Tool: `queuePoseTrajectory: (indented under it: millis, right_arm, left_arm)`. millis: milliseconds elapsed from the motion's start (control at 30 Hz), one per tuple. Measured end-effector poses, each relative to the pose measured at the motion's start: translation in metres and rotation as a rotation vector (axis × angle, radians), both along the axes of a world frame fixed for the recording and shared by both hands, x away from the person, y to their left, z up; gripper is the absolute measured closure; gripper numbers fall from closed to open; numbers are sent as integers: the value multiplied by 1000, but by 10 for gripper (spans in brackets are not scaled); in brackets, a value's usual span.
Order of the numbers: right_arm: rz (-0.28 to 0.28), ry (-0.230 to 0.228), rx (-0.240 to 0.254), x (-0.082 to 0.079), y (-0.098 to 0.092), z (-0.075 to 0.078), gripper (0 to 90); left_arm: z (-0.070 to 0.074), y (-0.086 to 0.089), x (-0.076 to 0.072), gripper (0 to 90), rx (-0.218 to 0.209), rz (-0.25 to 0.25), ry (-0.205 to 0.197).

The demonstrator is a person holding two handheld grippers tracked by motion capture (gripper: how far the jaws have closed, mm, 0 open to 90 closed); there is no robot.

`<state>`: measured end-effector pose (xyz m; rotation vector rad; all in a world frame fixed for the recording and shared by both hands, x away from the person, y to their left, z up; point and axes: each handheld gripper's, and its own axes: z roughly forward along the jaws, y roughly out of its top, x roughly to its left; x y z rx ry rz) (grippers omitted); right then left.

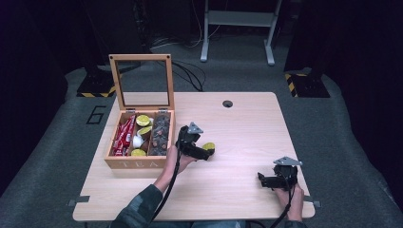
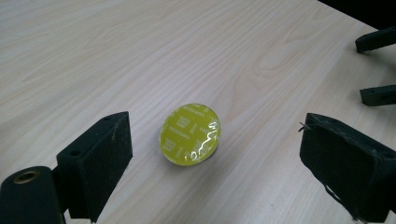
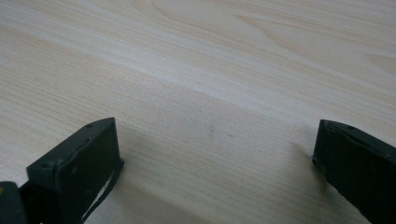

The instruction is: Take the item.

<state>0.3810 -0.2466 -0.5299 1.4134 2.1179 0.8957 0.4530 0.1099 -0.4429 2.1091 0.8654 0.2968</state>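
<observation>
Yellow coffee capsule (image 2: 190, 134) lies foil-up on the wooden table (image 1: 247, 128), between the spread jaws of the left gripper (image 2: 215, 154) without contact; a careless sideways sweep could roll it, while the right gripper (image 3: 215, 154) idles open

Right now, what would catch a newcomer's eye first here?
The yellow-green coffee capsule lies alone on the pale wooden table, between the open jaws of the left gripper, touching neither. To its left, the wooden tea box stands with its glass lid up, holding red sachets and more capsules.
</observation>
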Motion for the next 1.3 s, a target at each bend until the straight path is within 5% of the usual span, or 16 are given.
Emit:
queuePoseTrajectory:
  millis: [467, 1300]
  right_arm:
    - [0, 2, 3, 0, 0, 0, 0]
    - [0, -2, 0, 0, 0, 0, 0]
  left_arm:
    - [19, 32, -25, 68, 2, -9, -34]
    - [20, 125, -72, 56, -19, 115, -78]
